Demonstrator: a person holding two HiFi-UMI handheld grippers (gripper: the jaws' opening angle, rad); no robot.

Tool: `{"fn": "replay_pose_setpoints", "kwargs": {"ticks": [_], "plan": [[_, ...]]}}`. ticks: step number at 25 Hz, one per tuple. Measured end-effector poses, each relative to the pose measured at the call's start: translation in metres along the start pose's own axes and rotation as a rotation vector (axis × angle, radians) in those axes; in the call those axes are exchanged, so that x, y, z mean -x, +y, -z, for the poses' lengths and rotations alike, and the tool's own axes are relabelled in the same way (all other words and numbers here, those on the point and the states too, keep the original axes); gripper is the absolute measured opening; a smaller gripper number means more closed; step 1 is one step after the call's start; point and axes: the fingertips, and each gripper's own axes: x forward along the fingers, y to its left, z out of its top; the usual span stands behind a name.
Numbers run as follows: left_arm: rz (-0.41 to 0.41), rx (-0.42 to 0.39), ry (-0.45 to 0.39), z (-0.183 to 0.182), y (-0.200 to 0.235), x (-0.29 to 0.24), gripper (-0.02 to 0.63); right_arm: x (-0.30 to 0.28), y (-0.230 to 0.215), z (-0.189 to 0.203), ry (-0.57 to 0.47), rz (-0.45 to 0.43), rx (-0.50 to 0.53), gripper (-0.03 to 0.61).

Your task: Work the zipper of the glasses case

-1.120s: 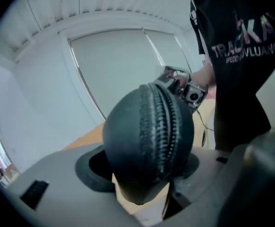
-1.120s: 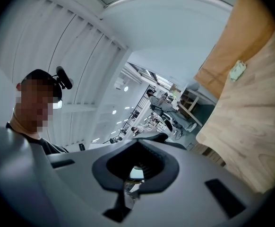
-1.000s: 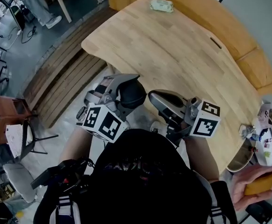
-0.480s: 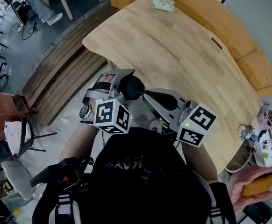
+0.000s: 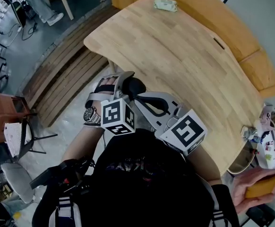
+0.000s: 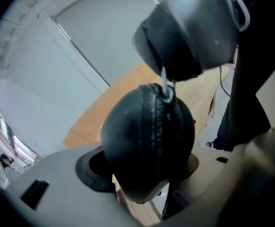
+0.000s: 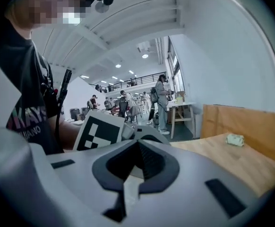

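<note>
Head view showed the wooden table [image 5: 175,46], and by its near edge the black glasses case [image 5: 136,86] clamped in the left gripper's [image 5: 130,82] wide-set jaws. The right gripper [image 6: 168,72] had pinched tight on the zipper pull [image 6: 165,83]. The zipper [image 6: 160,126] looked closed where visible, so the run seemed yet to come.

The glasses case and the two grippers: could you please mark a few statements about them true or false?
1. The left gripper holds the black case between its jaws. True.
2. The right gripper has its jaws wide open. False: they are shut on the zipper pull.
3. The case lies at the far end of the table. False: it is held at the near edge, close to the person.
4. A small pale thing lies at the table's far end. True.
</note>
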Motion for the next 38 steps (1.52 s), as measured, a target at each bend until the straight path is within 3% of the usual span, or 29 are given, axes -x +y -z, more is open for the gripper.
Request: {"fn": "replay_pose_setpoints", "kwargs": {"ticks": [3, 7, 14, 16, 17, 19, 21, 26, 31, 34, 38], "plan": [[0.009, -0.011, 0.025, 0.003, -0.005, -0.002, 0.284, -0.005, 0.006, 0.008, 0.068, -0.001, 0.043, 0.015], [0.025, 0.021, 0.031, 0.002, -0.010, -0.003, 0.284, -0.008, 0.010, 0.012, 0.077, -0.001, 0.031, 0.015], [0.071, 0.092, -0.015, -0.002, -0.018, -0.005, 0.284, -0.008, 0.010, 0.014, 0.030, -0.058, 0.063, 0.017], [0.083, 0.124, -0.040, -0.004, -0.017, -0.004, 0.284, -0.006, 0.013, 0.006, -0.033, -0.073, 0.068, 0.021], [0.089, 0.144, -0.056, -0.005, -0.017, -0.003, 0.284, -0.004, 0.013, -0.002, -0.086, -0.080, 0.043, 0.029], [0.107, 0.198, -0.093, -0.007, -0.014, 0.000, 0.284, 0.007, 0.009, -0.014, -0.182, -0.084, -0.056, 0.122], [0.137, 0.273, -0.140, -0.009, -0.011, 0.003, 0.284, 0.023, -0.004, -0.011, -0.209, -0.075, -0.146, 0.167], [0.281, 0.543, -0.355, -0.030, -0.006, 0.020, 0.284, 0.061, -0.038, 0.009, -0.247, -0.016, -0.241, 0.229], [0.495, 0.886, -0.759, -0.072, 0.013, 0.065, 0.284, 0.076, -0.041, 0.036, -0.253, -0.063, -0.381, 0.293], [0.604, 0.976, -0.929, -0.089, 0.022, 0.087, 0.284, 0.078, -0.034, 0.034, -0.301, -0.151, -0.478, 0.323], [0.681, 0.995, -0.987, -0.102, 0.019, 0.094, 0.284, 0.071, -0.023, 0.028, -0.298, -0.224, -0.512, 0.333]]}}
